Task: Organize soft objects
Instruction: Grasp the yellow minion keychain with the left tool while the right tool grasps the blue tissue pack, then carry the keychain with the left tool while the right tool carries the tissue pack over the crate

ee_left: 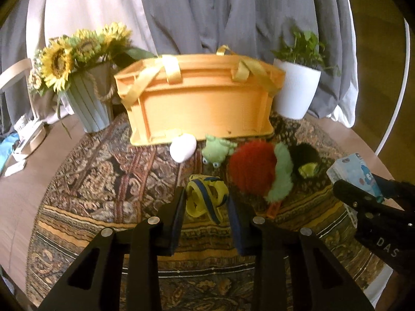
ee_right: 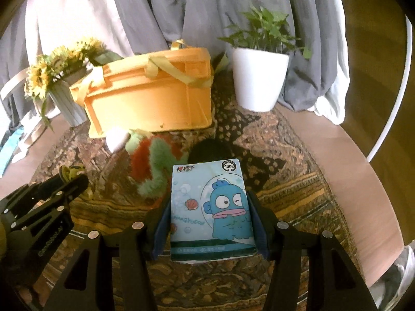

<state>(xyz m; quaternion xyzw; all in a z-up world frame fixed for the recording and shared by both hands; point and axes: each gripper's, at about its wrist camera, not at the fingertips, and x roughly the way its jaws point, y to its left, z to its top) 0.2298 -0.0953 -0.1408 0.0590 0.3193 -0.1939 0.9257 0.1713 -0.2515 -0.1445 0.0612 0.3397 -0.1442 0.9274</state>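
An orange basket point(ee_left: 199, 103) with yellow ribbon handles stands at the back of the patterned cloth; it also shows in the right wrist view point(ee_right: 150, 101). In front of it lie a white soft egg point(ee_left: 182, 149), a green frog plush point(ee_left: 216, 150), a red and green fuzzy toy point(ee_left: 259, 171), a black plush point(ee_left: 306, 159) and a yellow and blue strap toy point(ee_left: 205, 198). My left gripper point(ee_left: 206, 217) is open around the strap toy. My right gripper point(ee_right: 210, 223) is shut on a blue cartoon tissue pack point(ee_right: 210, 207), held above the cloth.
A sunflower bouquet in a grey vase point(ee_left: 85, 77) stands left of the basket. A white potted plant point(ee_left: 295, 88) stands right of it. Grey and white curtains hang behind. Papers and a tape roll point(ee_left: 31, 134) lie at the table's left edge.
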